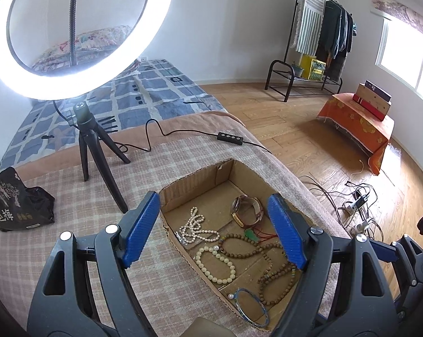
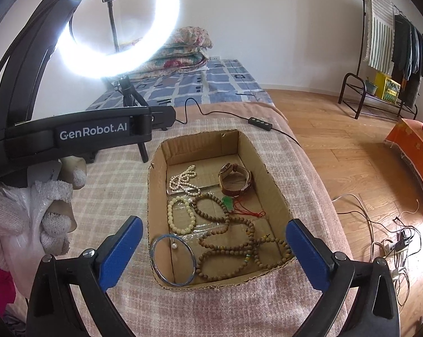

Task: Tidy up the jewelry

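The left gripper (image 1: 214, 230) hung above the near end of the cardboard box (image 1: 225, 172), its blue-padded fingers (image 1: 140, 229) spread wide and holding nothing, tilted downward so that the box floor showed between them. The right gripper (image 2: 211, 252) was posed much the same, jaws parted and empty, hovering over the box's (image 2: 155, 196) near rim. In the right wrist view, the left gripper's black body crossed the frame at 9 o'clock, gripped by a gloved hand (image 2: 20, 219) at about 8 o'clock.

All the jewelry lay inside the box, which sat on a checked blanket (image 2: 113, 185). Seen from the right wrist camera, the pearl necklace (image 2: 183, 182) lay toward 11 o'clock of the box floor, the brown-strapped watch (image 2: 235, 179) toward 1 o'clock, standing on its edge. A cream bead bracelet (image 2: 180, 216) lay left of centre, touching the long wooden bead strand (image 2: 228, 241) that looped through the middle and toward 5 o'clock. A green pendant (image 2: 228, 202) on red cord rested just below the watch. The blue bangle (image 2: 173, 259) lay flat at 7 o'clock, with a single pearl (image 2: 175, 245) inside its ring.

A lit ring light (image 2: 118, 25) on a small tripod stood beyond the box at 11 o'clock.
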The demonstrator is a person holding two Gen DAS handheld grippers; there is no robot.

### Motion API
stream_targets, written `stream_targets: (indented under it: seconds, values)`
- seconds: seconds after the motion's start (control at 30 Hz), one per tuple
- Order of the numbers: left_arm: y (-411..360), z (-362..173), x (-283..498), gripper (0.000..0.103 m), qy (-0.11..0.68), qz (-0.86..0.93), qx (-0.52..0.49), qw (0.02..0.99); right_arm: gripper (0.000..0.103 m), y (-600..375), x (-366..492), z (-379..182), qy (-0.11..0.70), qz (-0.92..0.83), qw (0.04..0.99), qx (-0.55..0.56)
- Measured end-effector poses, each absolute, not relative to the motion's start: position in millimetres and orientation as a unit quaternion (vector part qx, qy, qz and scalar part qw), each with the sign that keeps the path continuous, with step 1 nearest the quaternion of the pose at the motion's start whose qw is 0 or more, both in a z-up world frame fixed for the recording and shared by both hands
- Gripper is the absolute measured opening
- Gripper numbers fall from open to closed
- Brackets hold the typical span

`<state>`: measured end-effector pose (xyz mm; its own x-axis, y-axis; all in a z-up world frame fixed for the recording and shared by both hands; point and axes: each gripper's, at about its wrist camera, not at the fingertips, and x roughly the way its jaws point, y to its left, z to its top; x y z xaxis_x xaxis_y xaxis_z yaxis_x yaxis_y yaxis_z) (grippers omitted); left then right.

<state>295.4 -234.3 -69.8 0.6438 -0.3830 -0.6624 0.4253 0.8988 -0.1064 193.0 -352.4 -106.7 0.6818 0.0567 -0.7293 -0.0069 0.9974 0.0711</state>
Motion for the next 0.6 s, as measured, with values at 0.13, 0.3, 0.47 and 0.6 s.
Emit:
stream_targets:
  seconds: [0.13, 0.3, 0.47, 0.6]
  values:
    - [-229.1, -64.1, 290.6, 0.082, 0.354, -0.222, 0.028, 0.908, 0.103, -352.0, 191.6, -101.5, 0.393, 0.011, 0.919, 0.027]
    - [-213.2, -52.6, 280.5, 0.082, 0.343, -0.216, 0.023, 0.914, 0.103, -347.9, 186.6, -92.6, 0.383, 0.000, 0.924, 0.014]
    - [-188.6, -34.8, 262.9, 0.082, 0.322, -0.206, 0.019, 0.924, 0.103, -344.6, 179.7, -82.1, 0.376, -0.010, 0.926, 0.006]
    - [-167.0, -22.1, 244.6, 0.082, 0.304, -0.198, 0.026, 0.932, 0.103, -340.1, 174.1, -72.6, 0.367, -0.020, 0.930, 0.000]
